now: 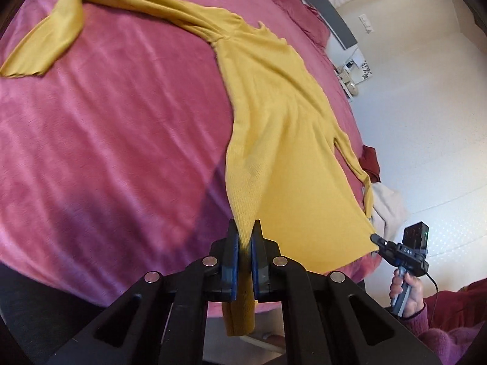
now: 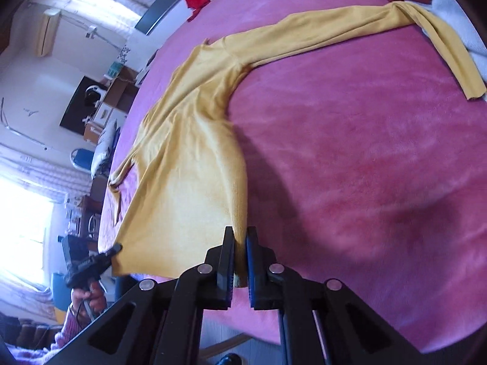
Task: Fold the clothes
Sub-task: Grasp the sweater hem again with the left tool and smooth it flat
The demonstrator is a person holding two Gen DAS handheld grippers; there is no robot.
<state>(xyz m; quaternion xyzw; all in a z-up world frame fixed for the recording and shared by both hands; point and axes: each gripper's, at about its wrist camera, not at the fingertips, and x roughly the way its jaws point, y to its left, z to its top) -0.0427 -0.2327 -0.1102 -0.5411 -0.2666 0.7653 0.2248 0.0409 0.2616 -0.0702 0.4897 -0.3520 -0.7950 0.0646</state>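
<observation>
Sweater point(image 1: 274, 127): yellow, sleeves splayed across bed point(image 1: 106, 152).
Left gripper point(image 1: 244, 243): jaws clamped on hem corner.
Right gripper point(image 2: 240, 252): likewise.
Advice: lift evenly, hem taut; wrinkles probably remain.

Both views are brightly lit by daylight, a window point(image 2: 21, 213) at the lower left of the right wrist view being blown out to white glare, soft shadows being cast on the pink blanket point(image 1: 106, 137), and strong fisheye bending with dark corners being seen at the edges.
</observation>
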